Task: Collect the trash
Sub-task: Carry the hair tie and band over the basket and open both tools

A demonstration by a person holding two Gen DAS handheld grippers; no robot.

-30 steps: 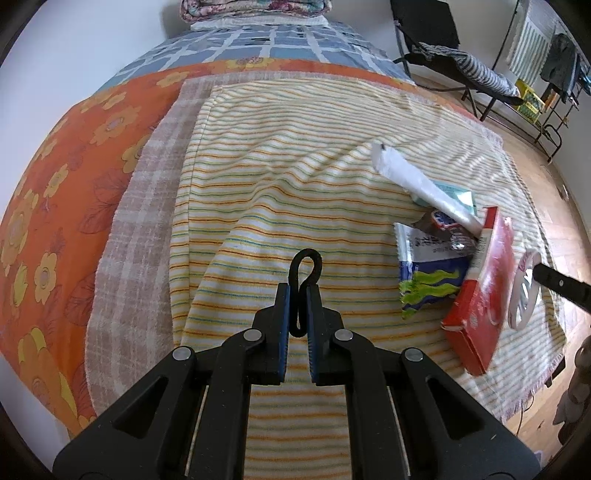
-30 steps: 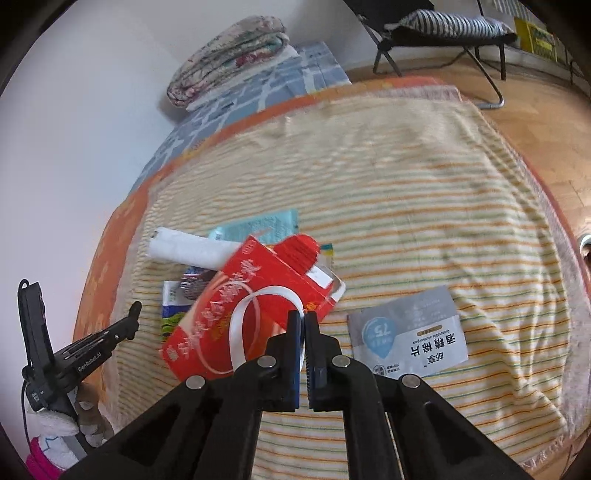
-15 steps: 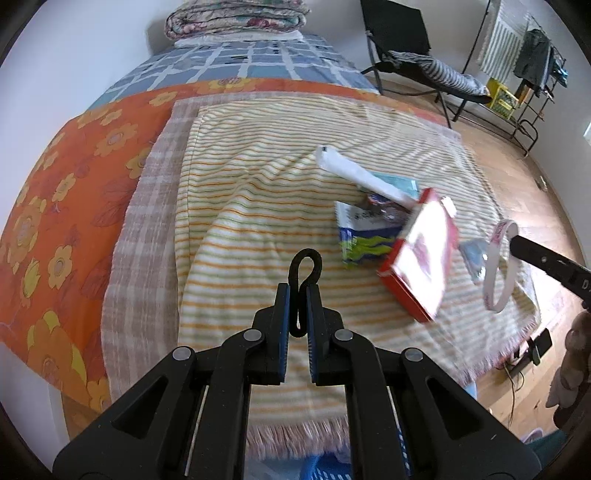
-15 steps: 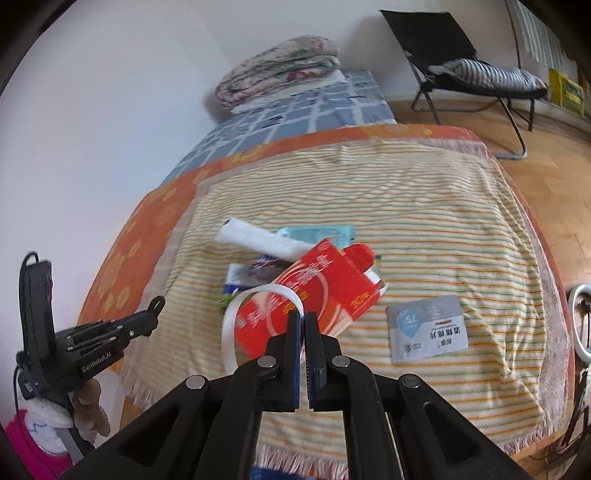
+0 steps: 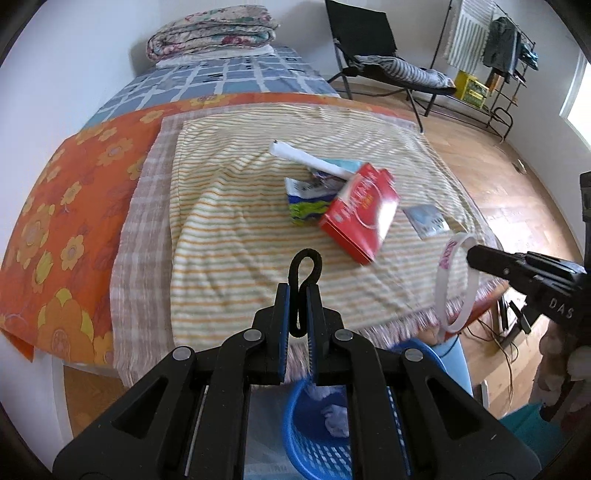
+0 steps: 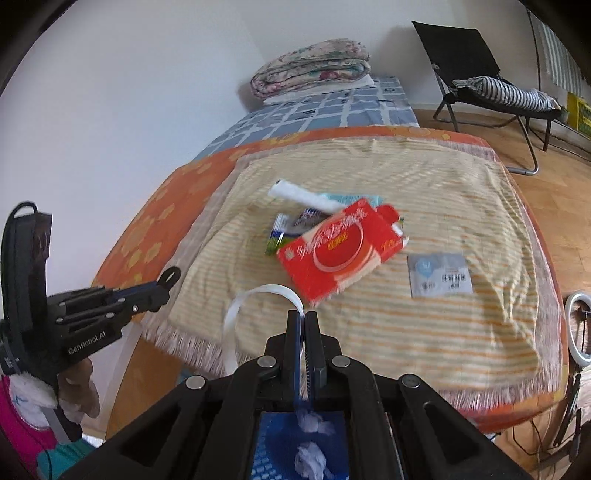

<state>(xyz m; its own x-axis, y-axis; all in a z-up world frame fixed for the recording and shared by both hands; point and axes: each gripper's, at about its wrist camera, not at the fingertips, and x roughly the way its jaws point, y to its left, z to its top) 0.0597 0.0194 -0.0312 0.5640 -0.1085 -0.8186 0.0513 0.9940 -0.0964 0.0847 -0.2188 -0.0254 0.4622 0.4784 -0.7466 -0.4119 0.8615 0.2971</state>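
My left gripper is shut on a black elastic loop and hangs past the bed's near edge. My right gripper is shut on a thin white ring band; the left wrist view shows that band dangling from the right gripper. A blue mesh basket with crumpled tissue sits on the floor below both. On the striped towel lie a red box, a white roll, a blue-green packet and a grey sachet.
The bed carries an orange flowered sheet and a folded quilt at its far end. A black folding chair and a clothes rack stand on the wooden floor. A ring light and cables sit by the bed's corner.
Both grippers drew back and rose away from the towel, past the bed's near edge, each keeping its item. The blue basket came into view beneath them.
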